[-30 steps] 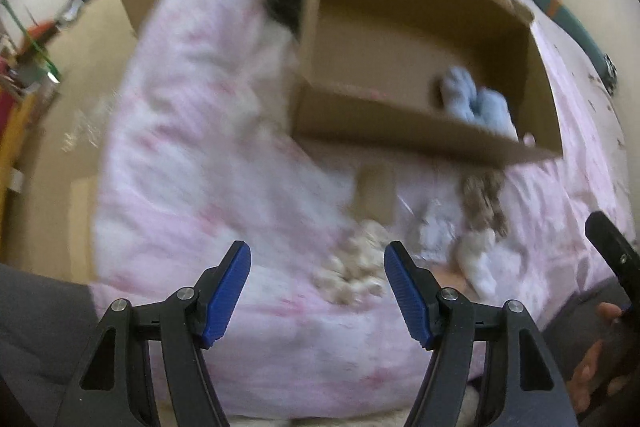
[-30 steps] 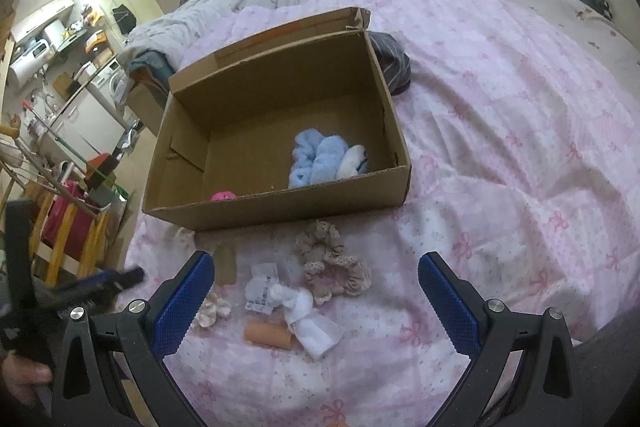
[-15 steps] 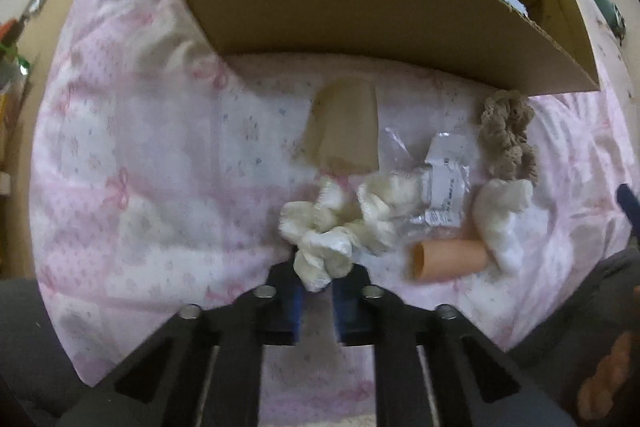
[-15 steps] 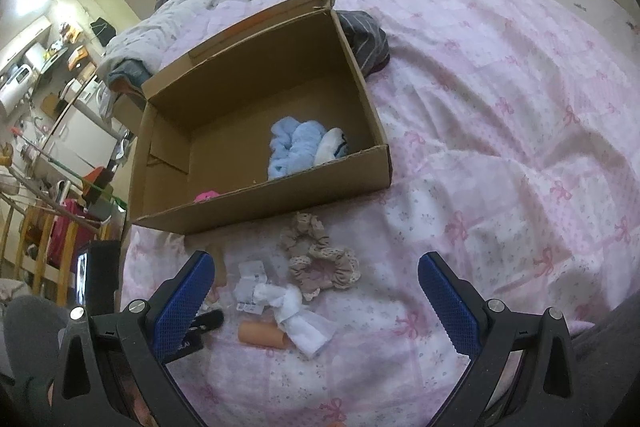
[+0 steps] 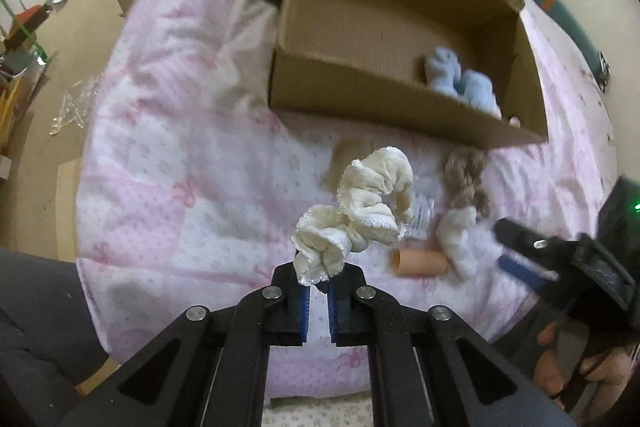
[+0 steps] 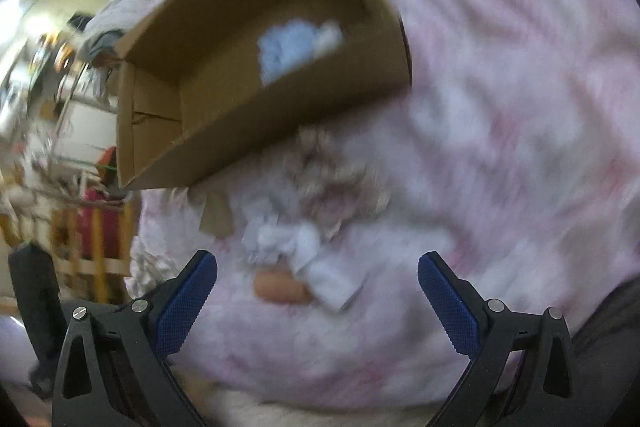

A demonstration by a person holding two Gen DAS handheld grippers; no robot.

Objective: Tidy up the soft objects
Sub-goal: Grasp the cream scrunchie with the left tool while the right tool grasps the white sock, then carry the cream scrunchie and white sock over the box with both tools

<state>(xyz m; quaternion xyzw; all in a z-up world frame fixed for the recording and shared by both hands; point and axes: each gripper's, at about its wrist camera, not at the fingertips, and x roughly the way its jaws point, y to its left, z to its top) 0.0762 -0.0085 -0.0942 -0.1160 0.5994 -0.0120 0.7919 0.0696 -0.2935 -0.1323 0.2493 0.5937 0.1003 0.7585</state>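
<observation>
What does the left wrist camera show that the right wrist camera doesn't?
Only the left wrist view shows the left gripper shut on the cream scrunchie, and it shows the right gripper from the side. Only the right wrist view shows the right gripper from behind, its jaws wide open and holding nothing, above a blurred white cloth. Both show the cardboard box holding the light blue soft item, the peach tube and the pink quilt.
</observation>
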